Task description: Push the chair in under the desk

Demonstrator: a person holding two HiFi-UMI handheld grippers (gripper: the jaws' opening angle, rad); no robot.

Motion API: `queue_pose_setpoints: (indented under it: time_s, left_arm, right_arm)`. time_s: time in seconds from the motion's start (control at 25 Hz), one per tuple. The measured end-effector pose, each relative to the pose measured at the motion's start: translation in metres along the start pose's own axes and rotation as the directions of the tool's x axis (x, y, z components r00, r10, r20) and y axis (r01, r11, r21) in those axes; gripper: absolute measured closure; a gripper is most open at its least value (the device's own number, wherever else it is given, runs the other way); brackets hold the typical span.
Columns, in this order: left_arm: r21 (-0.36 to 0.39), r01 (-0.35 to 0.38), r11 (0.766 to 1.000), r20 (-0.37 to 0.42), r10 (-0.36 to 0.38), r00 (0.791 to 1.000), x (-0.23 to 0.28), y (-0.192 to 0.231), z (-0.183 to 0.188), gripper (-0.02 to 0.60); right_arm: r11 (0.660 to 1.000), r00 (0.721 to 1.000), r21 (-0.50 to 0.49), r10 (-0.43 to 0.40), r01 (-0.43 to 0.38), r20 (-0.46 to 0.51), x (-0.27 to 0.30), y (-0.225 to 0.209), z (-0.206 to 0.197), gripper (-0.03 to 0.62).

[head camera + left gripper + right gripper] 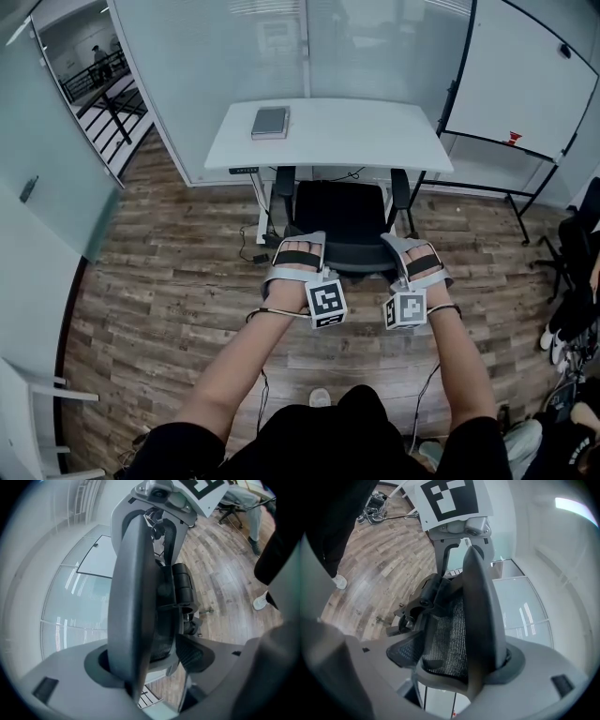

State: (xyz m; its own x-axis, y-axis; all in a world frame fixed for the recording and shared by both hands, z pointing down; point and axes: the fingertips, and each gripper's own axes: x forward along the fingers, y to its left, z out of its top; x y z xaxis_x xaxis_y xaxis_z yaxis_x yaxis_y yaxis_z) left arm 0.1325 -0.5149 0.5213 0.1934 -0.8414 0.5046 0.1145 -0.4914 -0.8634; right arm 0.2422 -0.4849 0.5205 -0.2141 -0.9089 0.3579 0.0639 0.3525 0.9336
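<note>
Chair (342, 220) stood at the white desk (375, 131), facing it. Its seat was partly under the desktop and its armrests were at the front edge. The backrest (131, 597) was on our side, clear of the desk.

Left gripper (298, 246): we saw it at the left end of the backrest's top rim. In the left gripper view the rim ran between the jaws. The grey frame sat against one jaw and the black pad (192, 656) met the mesh side, so we recorded it as clamped on the backrest.

Right gripper (412, 251): it was at the right end of the same rim. In the right gripper view the jaws stood wide on either side of the rim, with the frame and mesh between them. We judged the hold loose, not pressing.

A grey book (270, 122) lay on the desk's far left. The floor (169, 281) was wood plank. A whiteboard (520, 80) stood to the right.
</note>
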Motion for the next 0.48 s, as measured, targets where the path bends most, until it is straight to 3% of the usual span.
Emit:
queue_pose_setpoints:
  time_s: [0.24,0.48]
  left_arm:
    - [-0.006,-0.021,1.0,0.043,0.022,0.999,0.03,0.029,0.012,0.241]
    - [-0.005,-0.021,1.0,0.035,0.021,0.999,0.051,0.042,0.009,0.241]
  right_arm:
    - [0.998,1.0,0.061,0.003,-0.003,-0.004,0.027,-0.009,-0.023,0.212]
    - [0.998,1.0,0.066,0.005,-0.006,0.005,0.051,-0.017,-0.032,0.203]
